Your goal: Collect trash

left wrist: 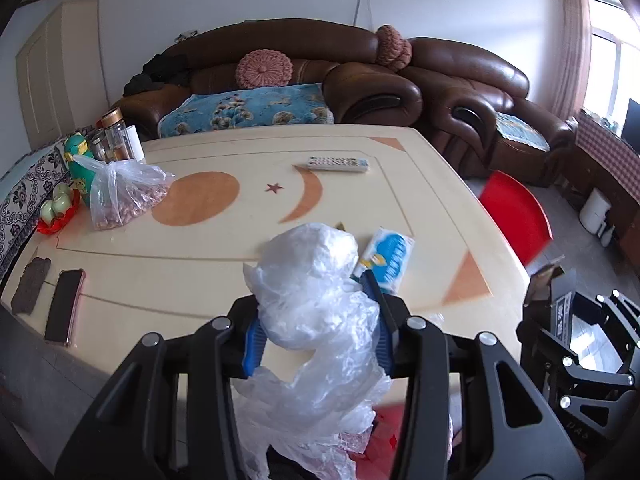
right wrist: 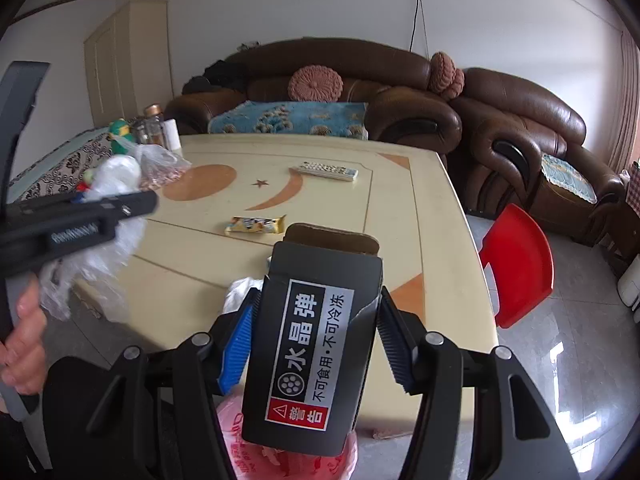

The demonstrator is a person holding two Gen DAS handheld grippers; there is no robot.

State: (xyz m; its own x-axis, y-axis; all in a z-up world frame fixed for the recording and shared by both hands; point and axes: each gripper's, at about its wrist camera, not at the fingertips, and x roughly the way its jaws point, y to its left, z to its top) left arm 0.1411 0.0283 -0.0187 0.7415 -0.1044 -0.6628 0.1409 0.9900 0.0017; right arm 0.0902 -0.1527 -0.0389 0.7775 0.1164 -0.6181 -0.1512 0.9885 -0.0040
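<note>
**Both grippers loaded, red bag below – drop step next**

Left gripper [left wrist: 318,332]: closed on a crumpled clear plastic bag [left wrist: 312,280], blue pads pinching it from both sides, held above the near edge of the table [left wrist: 400,152]. Loose tail of the bag hangs down toward me

Right gripper [right wrist: 314,340]: clamped on a black carton [right wrist: 316,332], top flap open, held upright just off the table's near-right edge. Directly under it a red plastic bag [right wrist: 352,456] shows – I read that as the trash bag, can't confirm its mouth is open

Step in hand, my read: carry-to-bin with 2 items at once. Next move needs each gripper centred over the red bag before release; the carton looks about as wide as the visible bag, so alignment matters. The clear bag is light and may cling to the pads

Still on the table: a yellow snack wrapper [right wrist: 256,225], a blue-white packet [left wrist: 390,262], some white crumpled plastic [right wrist: 240,292] near the right gripper. Likely next pickups. Remote [left wrist: 338,164], phone [left wrist: 64,306] and bag of nuts [left wrist: 120,196] look like keepers

Readable text, carton label: "水晶弹", "不可食用·不可冷冻", red warning box "警告" with triangle. Red bag has print, illegible. Packet text too blurred
</note>
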